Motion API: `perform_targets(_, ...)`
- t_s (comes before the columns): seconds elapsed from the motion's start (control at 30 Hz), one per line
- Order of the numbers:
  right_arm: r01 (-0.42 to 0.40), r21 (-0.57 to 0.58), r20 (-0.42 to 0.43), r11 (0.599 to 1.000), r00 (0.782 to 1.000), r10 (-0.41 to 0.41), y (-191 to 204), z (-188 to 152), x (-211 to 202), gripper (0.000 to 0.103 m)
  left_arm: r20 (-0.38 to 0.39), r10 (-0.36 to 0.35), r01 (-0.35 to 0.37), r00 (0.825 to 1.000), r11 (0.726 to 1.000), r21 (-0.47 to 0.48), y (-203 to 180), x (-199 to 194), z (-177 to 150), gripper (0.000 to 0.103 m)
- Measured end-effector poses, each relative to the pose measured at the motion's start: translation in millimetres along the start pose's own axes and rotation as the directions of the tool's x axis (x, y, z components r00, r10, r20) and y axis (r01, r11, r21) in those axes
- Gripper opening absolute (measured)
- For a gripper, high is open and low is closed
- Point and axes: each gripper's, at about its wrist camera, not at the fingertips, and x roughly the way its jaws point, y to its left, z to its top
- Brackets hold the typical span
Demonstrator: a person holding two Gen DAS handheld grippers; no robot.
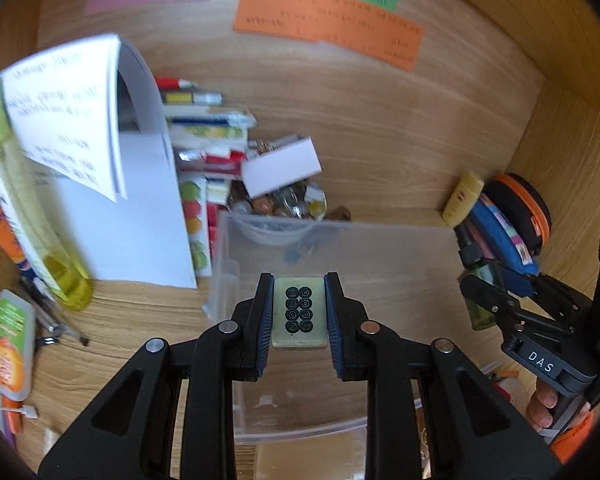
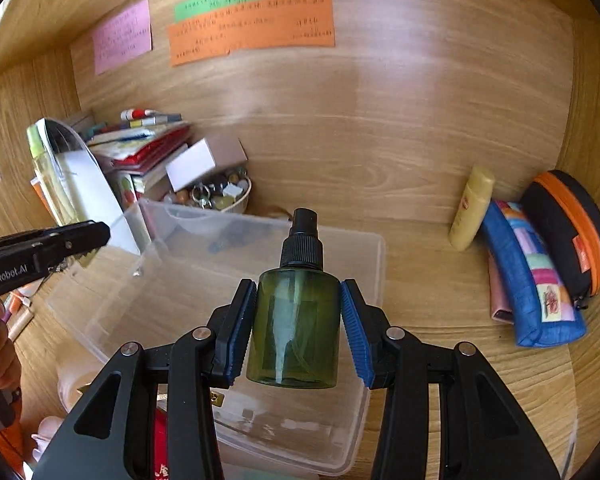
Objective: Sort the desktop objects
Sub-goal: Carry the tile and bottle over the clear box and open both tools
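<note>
My left gripper (image 1: 299,312) is shut on a pale green mahjong tile (image 1: 299,312) with black circles, held above the clear plastic bin (image 1: 400,248). My right gripper (image 2: 296,328) is shut on a green spray bottle (image 2: 294,324) with a black pump top, held upright over the same bin (image 2: 364,264). The right gripper also shows at the right of the left wrist view (image 1: 496,292), beside the bin. The left gripper shows at the left of the right wrist view (image 2: 80,240), over the bin's left side.
A bowl of small trinkets (image 1: 284,204), a white box (image 1: 280,166), stacked stationery (image 1: 208,128) and an open booklet (image 1: 72,116) stand at back left. A yellow tube (image 2: 470,208), a blue pouch (image 2: 532,280) and a black-orange case (image 2: 572,232) lie at right. Tubes and pens (image 1: 12,344) lie at left.
</note>
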Motion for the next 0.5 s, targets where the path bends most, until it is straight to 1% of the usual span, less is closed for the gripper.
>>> perform_targets(0.17, -0.011, -0.013, -0.036, 1.0, 0.999, 0.011, 3, -5, 10, 0.04, -0.071, -0.014, 0.015, 0.997, 1.0, 0.006, -1, 18, -5, 0.024)
perform_targets(0.3, -0.012, -0.021, -0.058, 1.0, 0.998, 0.011, 5, -8, 16, 0.04, -0.104, 0.016, -0.013, 0.994, 0.999, 0.032, -5, 28, -10, 0.024)
perform_targets(0.4, -0.011, -0.033, -0.077, 0.999, 0.997, 0.009, 7, -10, 20, 0.04, -0.11, 0.05, -0.045, 0.993, 0.998, 0.044, -7, 30, -13, 0.024)
perform_targets(0.5, -0.002, -0.051, -0.086, 0.999, 0.996, -0.002, 10, -12, 22, 0.04, -0.106, 0.048, -0.044, 0.993, 0.998, 0.043, -7, 28, -14, 0.024)
